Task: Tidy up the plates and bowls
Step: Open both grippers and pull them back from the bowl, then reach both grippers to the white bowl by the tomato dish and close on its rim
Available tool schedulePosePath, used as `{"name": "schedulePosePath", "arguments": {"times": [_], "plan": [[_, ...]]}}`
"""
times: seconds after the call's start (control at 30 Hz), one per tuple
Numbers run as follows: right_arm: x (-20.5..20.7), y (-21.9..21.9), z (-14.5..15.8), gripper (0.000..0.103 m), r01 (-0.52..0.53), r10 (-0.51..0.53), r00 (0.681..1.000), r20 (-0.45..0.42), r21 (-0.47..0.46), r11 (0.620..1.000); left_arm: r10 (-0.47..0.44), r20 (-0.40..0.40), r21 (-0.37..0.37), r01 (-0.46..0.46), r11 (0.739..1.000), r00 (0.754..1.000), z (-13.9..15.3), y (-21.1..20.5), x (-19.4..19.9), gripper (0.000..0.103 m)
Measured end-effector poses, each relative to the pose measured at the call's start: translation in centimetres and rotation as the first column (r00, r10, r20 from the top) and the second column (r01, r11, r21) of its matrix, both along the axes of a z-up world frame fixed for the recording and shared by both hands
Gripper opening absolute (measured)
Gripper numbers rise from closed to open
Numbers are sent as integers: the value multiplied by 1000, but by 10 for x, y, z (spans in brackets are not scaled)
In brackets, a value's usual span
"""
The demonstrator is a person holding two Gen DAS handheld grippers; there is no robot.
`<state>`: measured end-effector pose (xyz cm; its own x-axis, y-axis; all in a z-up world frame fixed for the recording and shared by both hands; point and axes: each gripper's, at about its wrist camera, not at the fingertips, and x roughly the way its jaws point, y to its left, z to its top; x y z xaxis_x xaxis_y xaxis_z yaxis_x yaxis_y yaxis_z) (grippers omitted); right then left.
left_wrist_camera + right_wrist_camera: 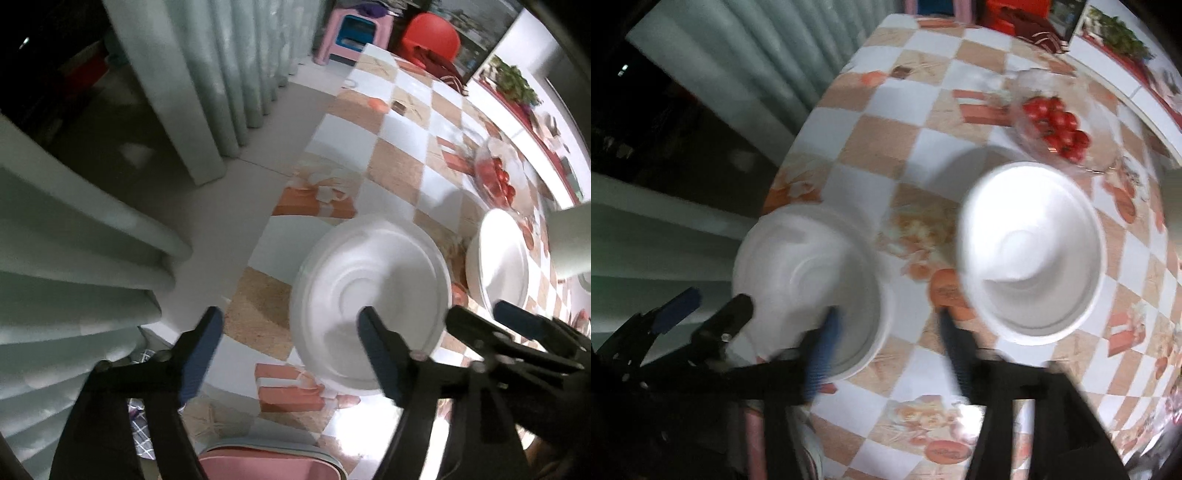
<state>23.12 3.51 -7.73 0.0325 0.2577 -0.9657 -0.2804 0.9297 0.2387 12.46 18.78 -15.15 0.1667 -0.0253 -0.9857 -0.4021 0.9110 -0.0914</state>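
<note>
The left gripper (291, 328) is sitting low over the near edge of the table (399, 173), w/ its two blue-padded fingers (201, 354) spread wide apart & nothing between them. One finger is hanging past the table edge over the floor, the other is showing in front of the near white bowl (369, 291); can't tell if it is touching. That bowl is sitting close to the table's near-left edge, on a cloth w/ orange & white squares. In the right wrist view the right gripper (886, 328) is also standing open, fingers (823, 350) wide apart & holding nothing. Its left finger is showing in front of the same near bowl (809, 273) & its other finger is lying by the rim of the second white bowl (1030, 251); pics are blurry, so can't tell about touching. The 2 bowls are sitting side by side, apart, w/ a strip of cloth between them. The left gripper (701, 314) is showing at the left of that view, beside the near bowl. Farther back, a clear glass dish of red tomatoes (1056, 122) is sitting just behind the second bowl. At the far end, past the table, a pink stool (351, 33) & a red chair (432, 33) are standing. Pale curtains (221, 74) are hanging at the left.
</note>
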Motion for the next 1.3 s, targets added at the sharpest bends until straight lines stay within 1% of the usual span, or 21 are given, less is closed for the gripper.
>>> {"name": "schedulePosePath", "arguments": {"times": [0.03, 0.07, 0.17, 0.23, 0.37, 0.47, 0.63, 0.73, 0.83, 0.93, 1.13, 1.23, 1.3], "plan": [[1, -5, 2, 83, 14, -14, 1000, -4, 14, 1000, 7, 4, -10, -7, 1000, 1000, 0, 1, -1, 86], [1, -8, 4, 84, 23, -23, 1000, -3, 20, 1000, 15, 0, -19, -15, 1000, 1000, -1, 1, -1, 90], [1, -14, 10, 84, 31, -31, 999, 14, 22, 999, 32, -28, -20, -33, 999, 999, -5, 1, -1, 103], [1, -18, 13, 84, 44, -45, 999, 14, 33, 998, 36, -45, -50, -38, 998, 998, -8, 0, -1, 103], [-1, -24, 19, 84, 55, -56, 998, 21, 28, 998, 14, -36, -43, -15, 999, 999, -4, -6, -4, 103], [-1, -31, 21, 84, 64, -65, 998, 23, 39, 997, 1, -25, -61, -3, 998, 1000, 2, -10, -7, 103], [2, -55, 29, 84, 95, -97, 994, 50, 35, 995, -38, -20, -82, 36, 996, 999, 12, -21, -9, 103], [7, -78, 25, 84, 141, -142, 988, 59, 7, 990, -68, -6, -66, 67, 996, 998, 20, -32, -6, 103], [13, -102, 17, 84, 196, -195, 980, 48, -25, 980, -106, 8, -48, 106, 993, 994, 28, -49, 2, 103], [17, -119, 8, 84, 235, -234, 972, 26, -33, 971, -139, 20, -36, 140, 990, 990, 35, -65, 14, 103], [22, -138, -5, 84, 274, -275, 962, -1, -27, 961, -204, 15, 24, 204, 979, 979, 38, -101, 46, 103], [27, -146, -12, 84, 296, -296, 955, -17, -18, 955, -220, 5, 4, 220, 976, 976, 33, -114, 66, 102], [32, -152, -17, 84, 312, -312, 950, -29, -10, 950, -235, -2, 0, 235, 972, 972, 27, -121, 79, 98]]}}
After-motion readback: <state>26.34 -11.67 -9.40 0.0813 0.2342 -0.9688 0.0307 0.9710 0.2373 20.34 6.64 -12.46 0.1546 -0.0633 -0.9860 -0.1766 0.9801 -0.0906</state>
